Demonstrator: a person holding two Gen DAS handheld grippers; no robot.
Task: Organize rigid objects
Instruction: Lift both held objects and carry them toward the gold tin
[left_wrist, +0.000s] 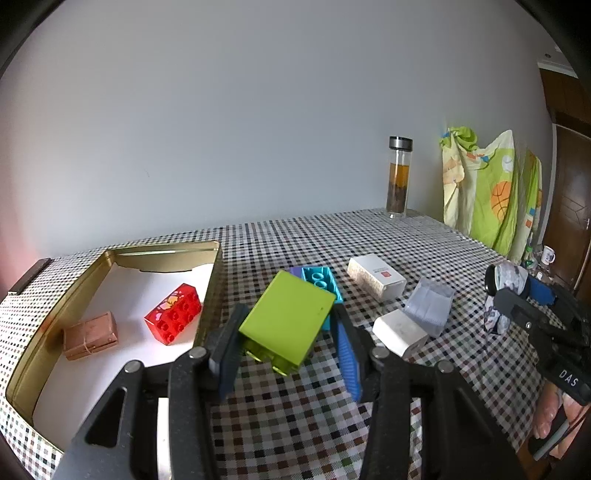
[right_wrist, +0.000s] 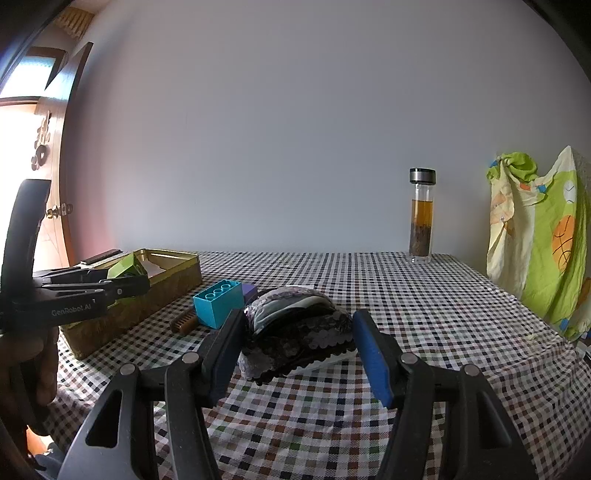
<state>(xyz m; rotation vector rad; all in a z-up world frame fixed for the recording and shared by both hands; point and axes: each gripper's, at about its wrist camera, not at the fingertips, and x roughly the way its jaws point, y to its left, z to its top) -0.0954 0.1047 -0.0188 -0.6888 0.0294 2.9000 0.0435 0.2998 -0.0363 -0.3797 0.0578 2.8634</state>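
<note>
My left gripper (left_wrist: 289, 314) is shut on a lime green brick (left_wrist: 280, 332), held tilted just right of the gold tin (left_wrist: 218, 280). In the right wrist view the same gripper (right_wrist: 123, 282) holds the green brick (right_wrist: 123, 267) over the tin's (right_wrist: 177, 275) near wall. Inside the tin lie a red brick (left_wrist: 173, 312) and a copper-coloured box (left_wrist: 90, 334). My right gripper (right_wrist: 297, 328) is shut on a dark patterned case (right_wrist: 291, 310). In the left wrist view the right gripper (left_wrist: 517, 295) and the case (left_wrist: 511, 278) sit at the right edge.
On the checked tablecloth lie a teal brick (left_wrist: 319, 280) (right_wrist: 218, 302), a white carton (left_wrist: 376, 280), a small white box (left_wrist: 399, 332), a clear plastic box (left_wrist: 430, 304) and a brown comb (right_wrist: 183, 323). A glass bottle (right_wrist: 421, 218) stands at the back. Green cloth (right_wrist: 535, 240) hangs right.
</note>
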